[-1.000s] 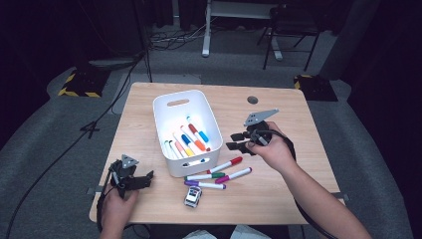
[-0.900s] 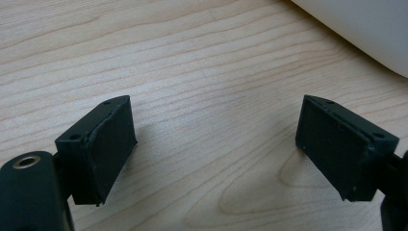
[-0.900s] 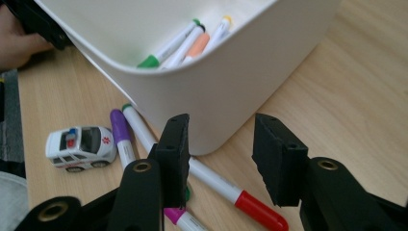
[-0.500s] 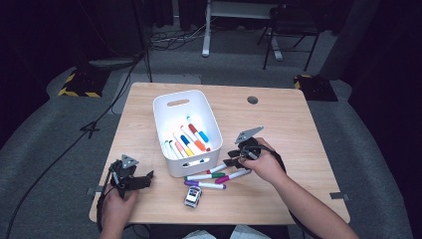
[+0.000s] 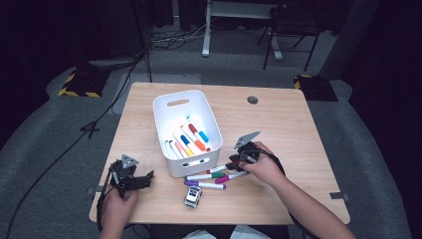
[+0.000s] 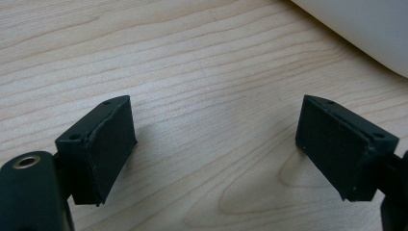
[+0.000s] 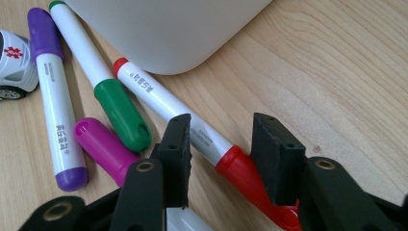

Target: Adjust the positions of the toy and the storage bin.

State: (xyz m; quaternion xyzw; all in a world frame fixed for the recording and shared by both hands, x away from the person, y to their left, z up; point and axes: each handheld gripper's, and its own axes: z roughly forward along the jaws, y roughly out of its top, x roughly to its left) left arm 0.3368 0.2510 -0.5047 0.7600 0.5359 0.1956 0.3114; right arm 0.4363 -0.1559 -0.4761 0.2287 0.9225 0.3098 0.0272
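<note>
**Right tongs straddle the red marker beside the bin**

At the left, near the front left corner of the tabletop (image 5: pixel 298 129), the left tongs (image 5: pixel 142 180) rest low over bare wood. In the left gripper view their jaws are spread wide and nothing lies between them.

In the middle of the tabletop stands the white bin (image 5: pixel 171 112), with several markers already inside. In front of its near wall, toward the front edge, lie the loose markers: a purple marker (image 7: pixel 53 96), a green marker (image 7: pixel 103 82), a magenta marker (image 7: pixel 103 149) and the red marker (image 7: pixel 192 127). A small toy car (image 5: pixel 193 196) sits just before them.

At the right, the right tongs (image 5: pixel 234 163) are down at the markers. In the right gripper view their jaws have just been closing, and they stand on both sides of the red marker, near where the white barrel meets the red cap. A small gap shows on each side, so I judge that the pads do not press yet.

The red marker should be light and stiff, but its plastic is smooth and round, so it may roll or slip. I think the best hold is across the barrel, just beside the cap, squarely between the pads.
</note>
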